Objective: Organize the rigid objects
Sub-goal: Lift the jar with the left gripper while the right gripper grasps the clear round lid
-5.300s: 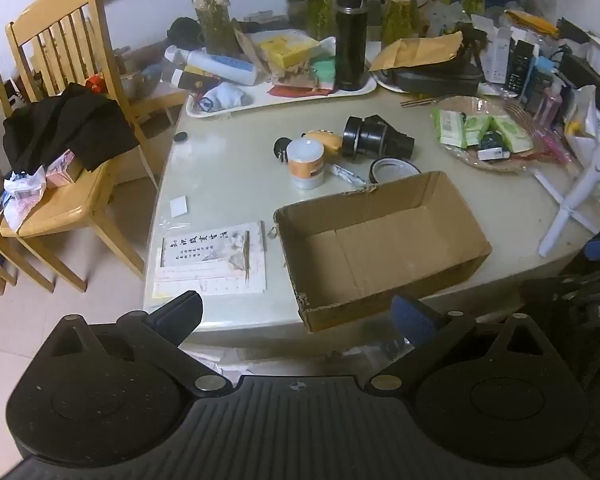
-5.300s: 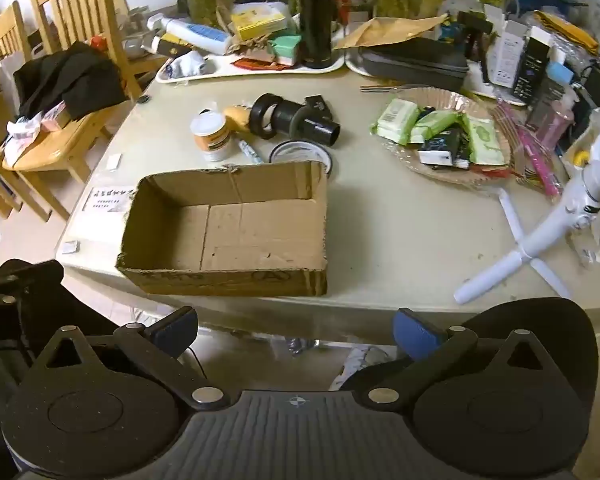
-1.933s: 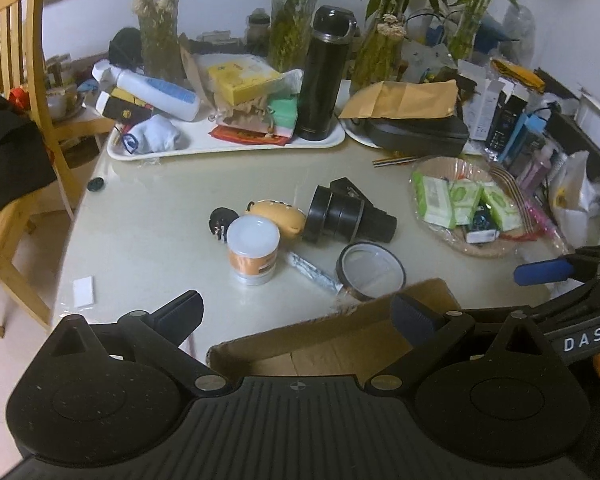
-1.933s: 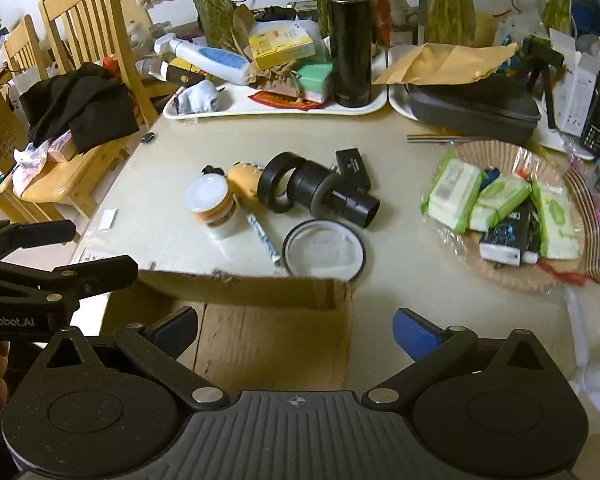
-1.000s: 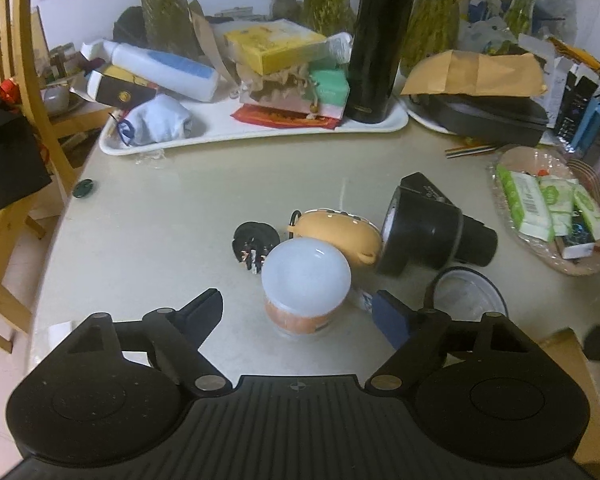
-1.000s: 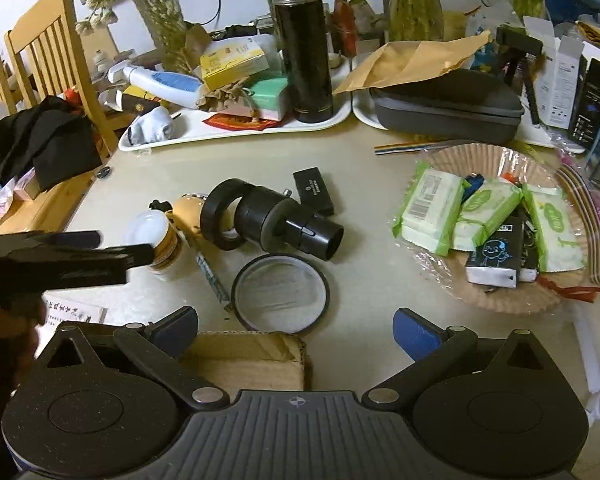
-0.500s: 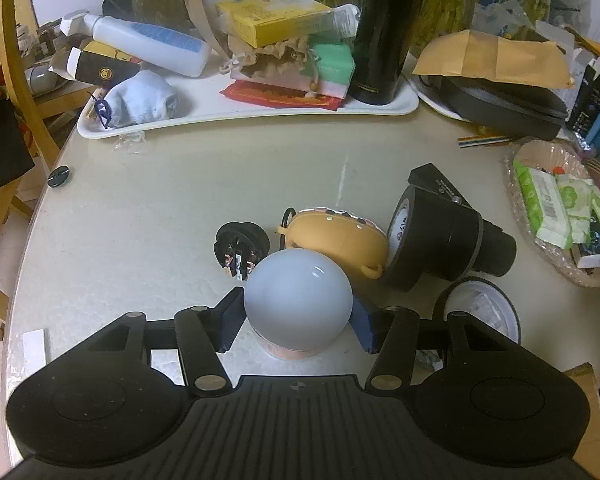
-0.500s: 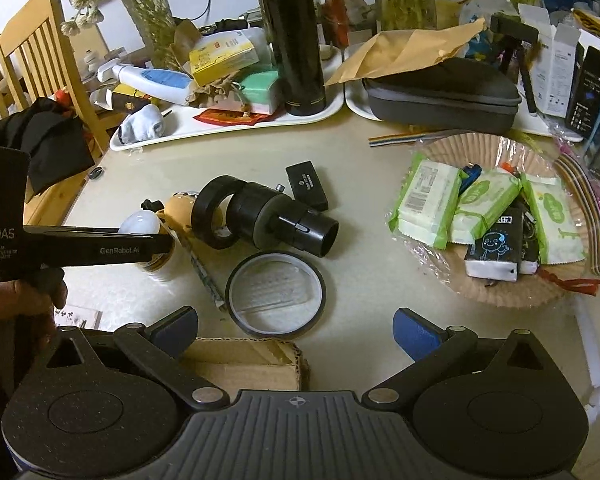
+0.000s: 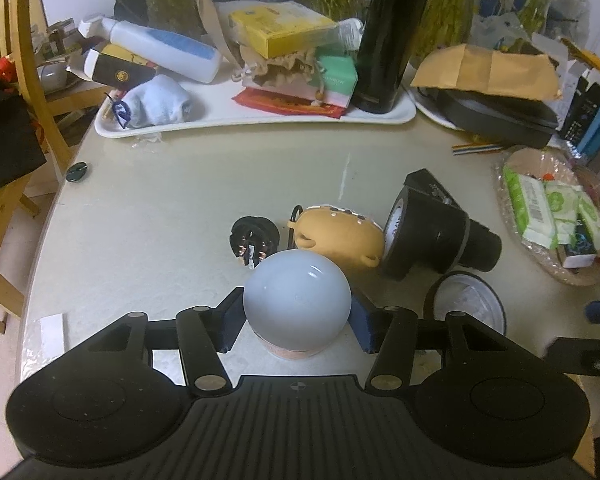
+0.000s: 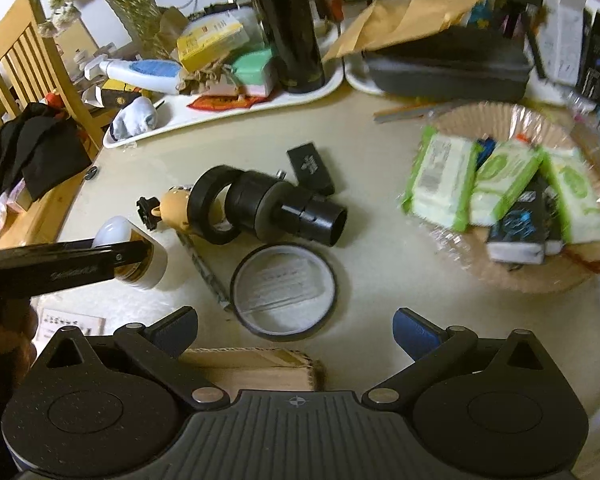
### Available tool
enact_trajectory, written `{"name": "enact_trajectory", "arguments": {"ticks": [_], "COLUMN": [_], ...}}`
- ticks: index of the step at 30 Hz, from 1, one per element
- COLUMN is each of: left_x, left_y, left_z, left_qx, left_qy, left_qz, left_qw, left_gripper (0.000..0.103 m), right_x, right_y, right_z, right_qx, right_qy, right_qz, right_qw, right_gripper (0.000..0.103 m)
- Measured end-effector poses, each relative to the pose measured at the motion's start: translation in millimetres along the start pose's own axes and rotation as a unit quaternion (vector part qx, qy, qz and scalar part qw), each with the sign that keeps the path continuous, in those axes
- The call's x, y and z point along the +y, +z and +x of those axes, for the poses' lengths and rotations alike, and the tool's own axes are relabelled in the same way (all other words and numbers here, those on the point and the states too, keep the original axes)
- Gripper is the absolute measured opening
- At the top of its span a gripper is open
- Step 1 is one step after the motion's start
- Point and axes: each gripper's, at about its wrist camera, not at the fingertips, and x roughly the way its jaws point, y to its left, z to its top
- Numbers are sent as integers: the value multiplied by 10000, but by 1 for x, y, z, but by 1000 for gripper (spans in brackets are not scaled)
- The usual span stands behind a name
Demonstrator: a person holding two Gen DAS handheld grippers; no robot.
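Note:
My left gripper (image 9: 296,322) is shut on a small white-lidded jar (image 9: 297,302) with an orange body, which looks lifted and tilted in the right wrist view (image 10: 146,254). Beyond it lie a black plug (image 9: 254,236), a tan oval case (image 9: 338,238), a black lens tube (image 9: 440,236) and a round black-rimmed lid (image 9: 466,300). My right gripper (image 10: 296,334) is open and empty, above the lid (image 10: 286,290) and the corner of the cardboard box (image 10: 256,370). A pen (image 10: 206,270) lies left of the lid.
A white tray (image 9: 256,116) with bottles, boxes and a black flask (image 9: 392,36) stands at the back. A basket of wipe packs (image 10: 512,200) is at the right. A black case (image 10: 448,66) lies behind it. Wooden chairs (image 10: 24,64) stand at the left.
My left gripper came forward from the box to the jar and closed on it. The jar now looks raised and tilted. My right gripper moved in over the round lid, staying open.

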Motion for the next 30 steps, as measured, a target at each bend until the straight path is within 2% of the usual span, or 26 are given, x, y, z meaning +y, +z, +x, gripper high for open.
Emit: {"name": "enact_trajectory", "arguments": {"ticks": [18, 30], "left_x": [-2, 4], "left_y": [1, -3], "left_z": [-57, -75], "left_qx": [-505, -591], "left_qy": [-164, -266], "left_qz": [158, 138], "left_qw": [9985, 9978], "left_gripper": [53, 53], "right_x": [-5, 9], "right_y": [29, 36], "right_z": [72, 102], "right_qx": [746, 928], "right_qy": [202, -288], "right_qz": [1150, 1076], "right_qw": [9904, 9894], "right_gripper": [103, 103]}}
